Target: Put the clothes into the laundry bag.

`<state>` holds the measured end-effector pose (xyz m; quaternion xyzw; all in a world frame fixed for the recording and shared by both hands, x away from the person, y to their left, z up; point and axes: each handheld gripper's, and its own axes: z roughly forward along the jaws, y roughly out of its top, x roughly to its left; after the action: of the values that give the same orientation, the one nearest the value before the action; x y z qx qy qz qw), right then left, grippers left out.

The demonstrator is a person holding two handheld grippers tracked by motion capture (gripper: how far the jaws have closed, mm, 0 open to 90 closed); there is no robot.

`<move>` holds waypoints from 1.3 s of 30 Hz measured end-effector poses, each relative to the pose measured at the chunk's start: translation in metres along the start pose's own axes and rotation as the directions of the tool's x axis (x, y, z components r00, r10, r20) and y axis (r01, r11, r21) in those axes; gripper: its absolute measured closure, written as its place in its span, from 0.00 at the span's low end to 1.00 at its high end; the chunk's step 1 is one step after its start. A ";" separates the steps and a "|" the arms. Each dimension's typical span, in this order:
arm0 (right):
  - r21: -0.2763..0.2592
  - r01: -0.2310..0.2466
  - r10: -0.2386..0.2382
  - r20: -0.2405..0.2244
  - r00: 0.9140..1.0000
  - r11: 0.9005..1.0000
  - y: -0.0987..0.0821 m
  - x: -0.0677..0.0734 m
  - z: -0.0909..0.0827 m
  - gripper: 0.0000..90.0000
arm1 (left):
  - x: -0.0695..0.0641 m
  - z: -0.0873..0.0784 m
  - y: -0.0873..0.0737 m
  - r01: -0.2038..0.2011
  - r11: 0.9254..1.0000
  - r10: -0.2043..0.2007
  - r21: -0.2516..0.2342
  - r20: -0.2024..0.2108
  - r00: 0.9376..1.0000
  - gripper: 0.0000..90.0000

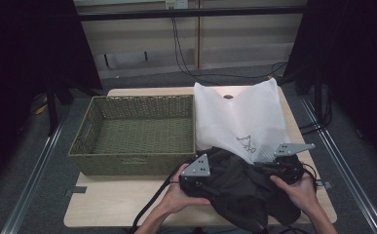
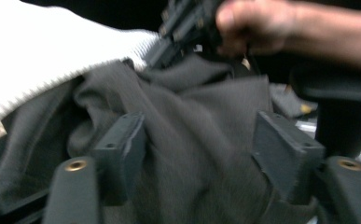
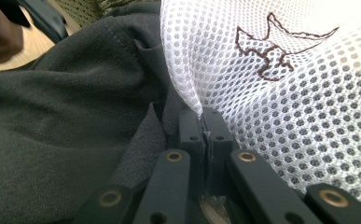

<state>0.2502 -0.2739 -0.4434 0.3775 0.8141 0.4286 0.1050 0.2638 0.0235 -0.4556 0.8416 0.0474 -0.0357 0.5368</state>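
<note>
A dark grey garment (image 1: 239, 190) lies bunched at the table's near right, its upper part tucked into the mouth of a white mesh bag (image 1: 239, 117) that bears a small bird outline (image 3: 281, 51). My left gripper (image 2: 201, 140) stands open over the garment (image 2: 192, 107), with cloth lying loose between its jaws. In the high view the left gripper (image 1: 210, 183) sits at the garment's left side. My right gripper (image 3: 202, 116) is shut on the edge of the mesh bag (image 3: 308, 116), at the garment's right (image 1: 266, 165). Across the cloth, the left gripper view shows the right gripper (image 2: 183, 23).
A green woven basket (image 1: 127, 163) with nothing in it stands on the left half of the wooden table (image 1: 113, 204), close to the left gripper. Cables trail off the near edge. Dark stands and a metal rail flank both sides of the table.
</note>
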 end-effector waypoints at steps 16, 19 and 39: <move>0.001 -0.003 0.003 -0.001 1.000 1.000 0.000 0.000 0.004 0.98 | 0.000 0.021 -0.033 -0.111 0.991 0.112 0.079 -0.003 0.994 0.20; 0.000 -0.003 0.003 0.002 1.000 1.000 0.000 0.000 0.004 0.98 | -0.001 0.023 -0.034 -0.142 0.986 0.147 0.084 -0.053 0.988 0.29; -0.158 0.003 0.017 0.123 0.992 0.987 0.002 -0.010 -0.035 0.64 | 0.008 0.017 -0.038 -0.009 0.995 0.021 0.096 -0.117 0.993 0.83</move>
<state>0.2407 -0.3022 -0.4221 0.3968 0.7680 0.4681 0.1834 0.2668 0.0243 -0.4979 0.8672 0.0708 0.0158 0.4926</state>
